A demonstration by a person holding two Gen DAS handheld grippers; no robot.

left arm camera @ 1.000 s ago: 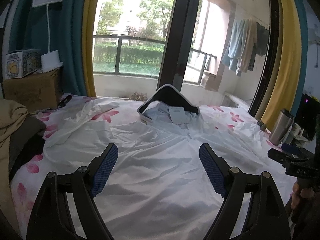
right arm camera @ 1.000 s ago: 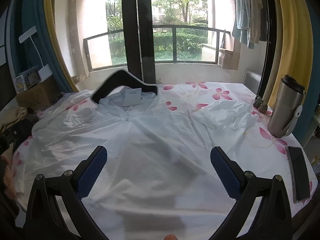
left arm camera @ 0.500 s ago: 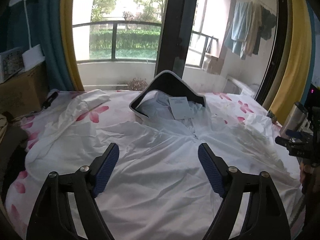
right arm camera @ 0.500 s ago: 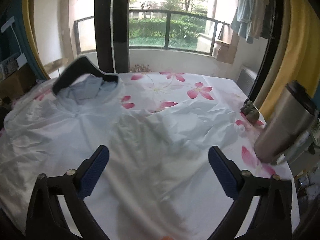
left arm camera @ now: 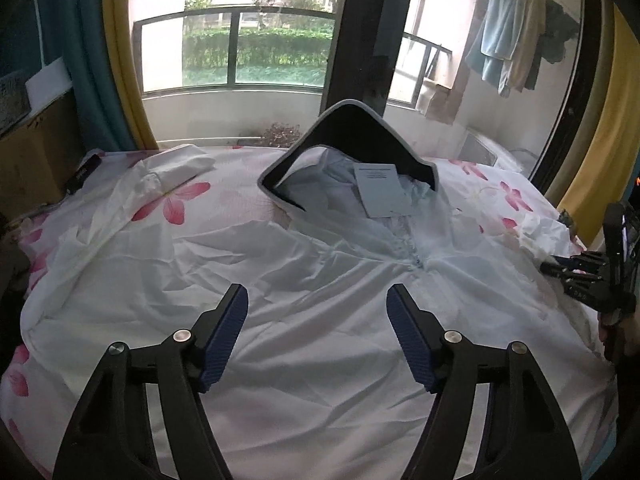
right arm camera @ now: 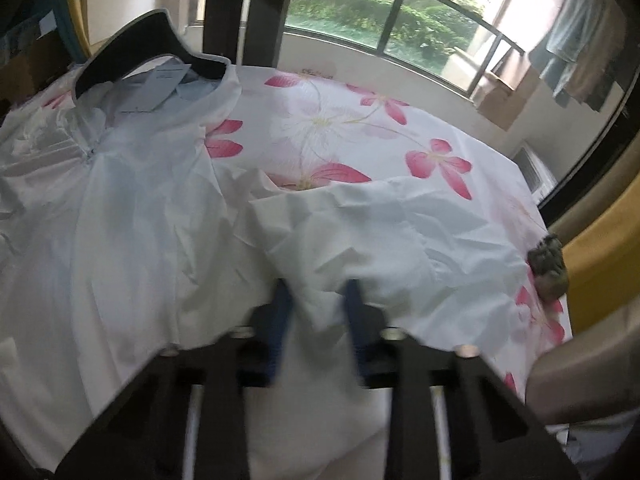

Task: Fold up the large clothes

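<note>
A large white hooded jacket (left arm camera: 320,280) lies face up on a floral bedsheet (left arm camera: 224,208); its dark-lined hood (left arm camera: 352,136) with a paper tag points to the window. My left gripper (left arm camera: 316,336) is open and empty above the jacket's lower front. My right gripper (right arm camera: 318,312) has its blue pads close together around a bunch of the jacket's right sleeve (right arm camera: 360,240); the view is blurred. The jacket's body (right arm camera: 120,220) lies to its left. The right gripper also shows at the right edge of the left wrist view (left arm camera: 580,276).
A cardboard box (left arm camera: 28,160) stands at the left of the bed, a black remote-like object (left arm camera: 82,174) beside it. A small dark figurine (right arm camera: 548,264) sits at the bed's right edge. A metal tumbler (right arm camera: 584,380) is close at the right. Window and curtains lie beyond.
My right gripper moved right and down to the sleeve and its jaws closed on the fabric. My left gripper drifted forward and right, staying open.
</note>
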